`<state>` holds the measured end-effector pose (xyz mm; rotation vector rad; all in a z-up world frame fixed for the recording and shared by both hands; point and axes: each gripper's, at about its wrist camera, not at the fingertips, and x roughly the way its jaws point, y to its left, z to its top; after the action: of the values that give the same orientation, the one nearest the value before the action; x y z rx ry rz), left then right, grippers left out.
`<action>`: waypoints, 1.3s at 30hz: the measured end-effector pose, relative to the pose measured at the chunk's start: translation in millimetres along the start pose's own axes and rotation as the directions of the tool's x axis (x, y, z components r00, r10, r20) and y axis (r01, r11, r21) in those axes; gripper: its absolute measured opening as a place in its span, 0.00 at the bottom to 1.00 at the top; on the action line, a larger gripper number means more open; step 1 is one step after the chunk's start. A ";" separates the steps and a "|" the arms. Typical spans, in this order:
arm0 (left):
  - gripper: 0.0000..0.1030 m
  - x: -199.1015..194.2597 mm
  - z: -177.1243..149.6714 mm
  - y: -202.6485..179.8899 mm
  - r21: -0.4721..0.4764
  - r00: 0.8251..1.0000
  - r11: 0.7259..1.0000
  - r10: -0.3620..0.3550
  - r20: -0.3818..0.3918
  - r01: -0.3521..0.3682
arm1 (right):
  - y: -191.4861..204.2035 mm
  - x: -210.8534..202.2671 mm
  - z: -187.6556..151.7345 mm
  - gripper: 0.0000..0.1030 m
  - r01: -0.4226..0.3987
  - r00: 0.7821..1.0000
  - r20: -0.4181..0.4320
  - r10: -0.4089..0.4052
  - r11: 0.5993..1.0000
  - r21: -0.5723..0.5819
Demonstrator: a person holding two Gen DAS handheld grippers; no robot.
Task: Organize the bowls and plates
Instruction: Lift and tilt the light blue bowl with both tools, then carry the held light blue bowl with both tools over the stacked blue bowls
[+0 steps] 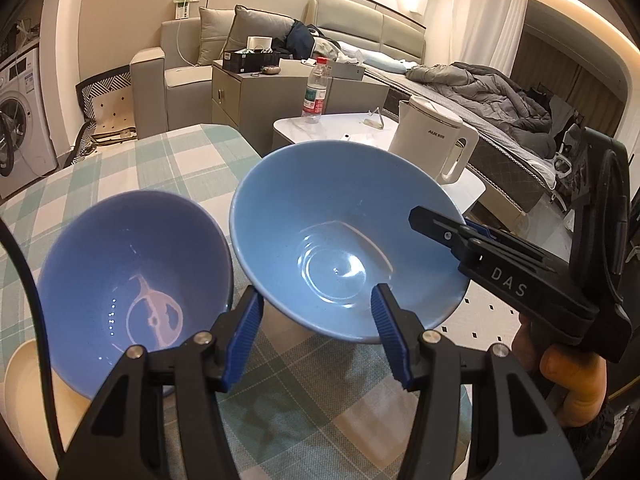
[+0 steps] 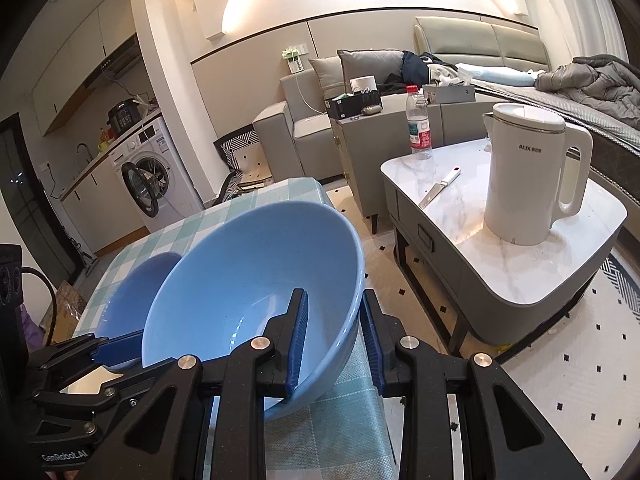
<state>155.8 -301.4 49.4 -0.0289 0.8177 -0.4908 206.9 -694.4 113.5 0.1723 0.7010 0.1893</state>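
A large light-blue bowl [image 1: 344, 240] sits tilted on the checked tablecloth [image 1: 132, 160], at the table's right edge. A smaller darker-blue bowl [image 1: 132, 276] stands to its left, partly on a cream plate [image 1: 24, 372]. My left gripper [image 1: 316, 320] is open, its fingers straddling the near rim of the large bowl without gripping it. My right gripper [image 2: 334, 340] has its fingers either side of the large bowl's [image 2: 248, 276] right wall, with a small gap showing on the outer side. The darker bowl [image 2: 136, 292] also shows in the right wrist view behind it.
A low marble table [image 2: 520, 264] stands to the right with a white kettle [image 2: 532, 176], a water bottle [image 2: 418, 124] and a knife [image 2: 440, 186]. Sofa, cabinet and bed lie beyond. A washing machine [image 2: 148, 176] is at the left.
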 end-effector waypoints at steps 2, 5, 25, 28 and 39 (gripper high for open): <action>0.54 -3.0 0.4 0.3 0.004 1.000 1.000 0.001 0.004 -0.001 | 2.2 -4.3 2.0 0.27 0.000 1.000 0.008 0.001 1.000 -0.004; 0.54 -8.3 1.7 -0.1 0.009 1.000 1.000 0.004 0.017 -0.004 | 5.7 -10.0 3.0 0.27 0.000 1.000 0.021 0.000 1.000 -0.010; 0.54 -41.7 5.2 1.4 0.027 0.997 0.999 0.019 0.072 -0.021 | 27.6 -38.8 12.4 0.27 -0.028 0.996 0.085 0.030 0.999 -0.027; 0.54 -46.4 5.0 5.9 0.020 0.997 1.000 0.021 0.079 -0.023 | 31.0 -39.5 13.7 0.27 -0.033 0.995 0.091 0.036 0.999 -0.033; 0.54 -59.4 2.5 19.9 0.013 0.995 0.999 0.048 0.092 -0.050 | 51.6 -42.5 14.1 0.27 -0.053 0.993 0.104 0.058 0.997 -0.054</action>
<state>131.3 -258.6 88.2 -0.0172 0.7235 -0.4462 178.4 -655.6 161.9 0.1521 0.5861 0.2496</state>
